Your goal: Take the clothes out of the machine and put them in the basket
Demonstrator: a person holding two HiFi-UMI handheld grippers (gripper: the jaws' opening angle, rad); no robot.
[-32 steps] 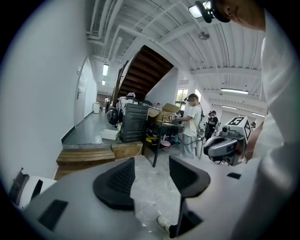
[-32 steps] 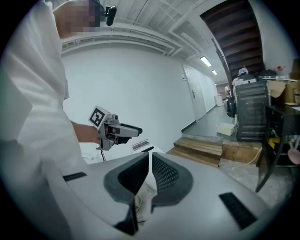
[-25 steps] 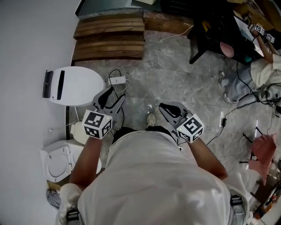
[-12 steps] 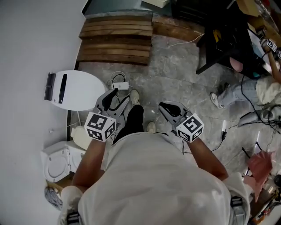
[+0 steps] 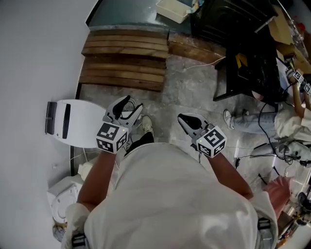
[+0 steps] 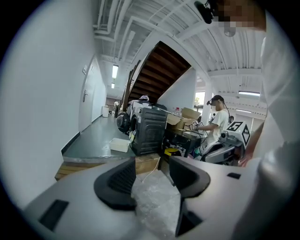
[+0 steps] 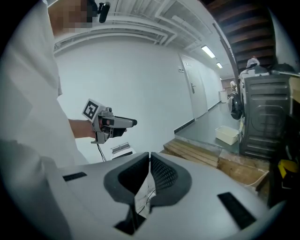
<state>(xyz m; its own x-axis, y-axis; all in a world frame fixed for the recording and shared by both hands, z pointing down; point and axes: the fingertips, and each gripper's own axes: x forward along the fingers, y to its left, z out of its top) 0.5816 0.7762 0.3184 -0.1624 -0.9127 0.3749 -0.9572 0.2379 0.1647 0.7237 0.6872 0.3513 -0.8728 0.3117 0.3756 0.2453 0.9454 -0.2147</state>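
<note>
1. The left tongs (image 5: 132,103) are held level in front of the person's body. The jaws stand moderately apart with nothing between them, and only the mottled stone floor (image 5: 194,95) shows through the gap.
2. The right tongs (image 5: 181,117) are held beside them, well apart from the left pair. Their jaws are drawn together to a bare slit and grip nothing.
3. A marker cube sits on the rear of each pair, close to the person's white shirt (image 5: 170,204).
4. A dark machine (image 5: 228,19), box-shaped, stands ahead at the top of the head view, on a grey floor (image 5: 121,18) beyond a wooden slat platform (image 5: 124,58).
5. A pale tub (image 5: 173,9) lies on that grey floor just to the left of the dark machine.
6. In the head view, a white oval unit (image 5: 80,124) with dark slots sits near the white wall, just to the left of the left tongs.
7. One shoe (image 5: 146,124) of the person shows on the stone floor between the two pairs of tongs.
8. To the right, a black stand (image 5: 248,68) rises from the floor, with cables (image 5: 262,146) trailing below it. Another person (image 5: 291,124) sits at the frame's right edge.
</note>
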